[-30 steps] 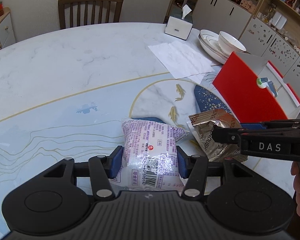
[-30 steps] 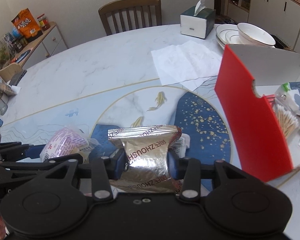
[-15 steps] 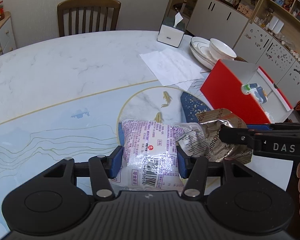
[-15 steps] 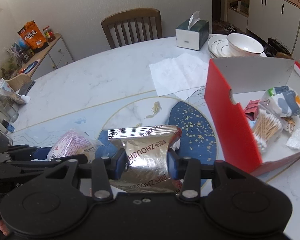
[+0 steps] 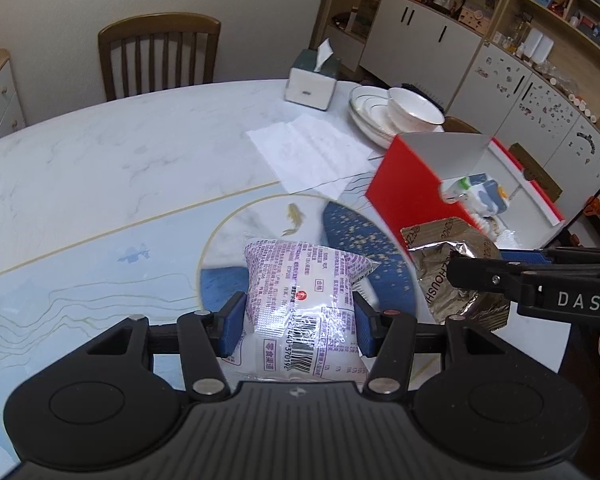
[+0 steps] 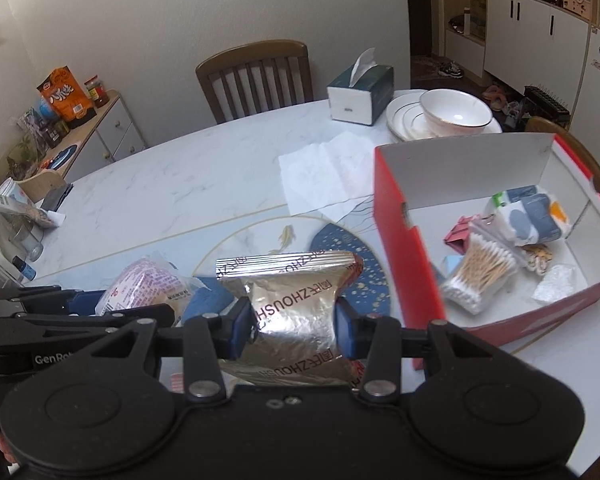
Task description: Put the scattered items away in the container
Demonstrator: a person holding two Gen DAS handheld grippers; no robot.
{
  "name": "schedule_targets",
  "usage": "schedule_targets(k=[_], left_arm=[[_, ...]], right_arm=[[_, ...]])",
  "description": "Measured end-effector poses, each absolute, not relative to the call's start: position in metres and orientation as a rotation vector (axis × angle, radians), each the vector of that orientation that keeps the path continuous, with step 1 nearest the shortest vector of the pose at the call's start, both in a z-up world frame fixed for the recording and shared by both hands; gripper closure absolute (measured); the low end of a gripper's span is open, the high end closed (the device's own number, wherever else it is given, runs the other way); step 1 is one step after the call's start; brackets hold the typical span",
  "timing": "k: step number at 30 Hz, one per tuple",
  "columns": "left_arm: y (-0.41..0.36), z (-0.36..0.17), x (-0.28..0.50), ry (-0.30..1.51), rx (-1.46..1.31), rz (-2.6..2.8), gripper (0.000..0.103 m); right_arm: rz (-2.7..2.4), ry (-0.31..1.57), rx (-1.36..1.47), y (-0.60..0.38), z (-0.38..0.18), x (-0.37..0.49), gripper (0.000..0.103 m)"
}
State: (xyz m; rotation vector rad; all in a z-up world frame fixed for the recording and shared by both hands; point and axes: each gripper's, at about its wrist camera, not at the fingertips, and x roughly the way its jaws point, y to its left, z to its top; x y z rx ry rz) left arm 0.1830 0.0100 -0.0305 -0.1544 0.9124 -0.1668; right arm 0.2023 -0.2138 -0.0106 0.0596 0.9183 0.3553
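**Open top of the box is clear; its tall red wall stands in between**

The red cardboard box with white inside (image 6: 404, 248) is open above, so entry from overhead is free. Its near red wall rises between the grippers and the interior. Inside, a clear pack of cotton swabs (image 6: 482, 276) and a blue-and-white tissue pack (image 6: 534, 220) fill the middle; bare floor shows along the back wall. Left of the box, the marble table (image 5: 100, 168) lies open. Behind the box stand stacked white plates with a bowl (image 6: 444, 118) and a green-and-white tissue box (image 6: 358, 94); a flat white paper sheet (image 6: 324, 172) lies low.
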Motion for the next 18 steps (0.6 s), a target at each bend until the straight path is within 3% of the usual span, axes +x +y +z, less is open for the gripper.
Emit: schedule_targets(k=[18], left_arm=[[-0.079,-0.004,0.209,0.859,-0.096,-0.262,0.050]], right_arm=[[0.285,0.869,0.099,-0.304,0.003,0.224,0.061]])
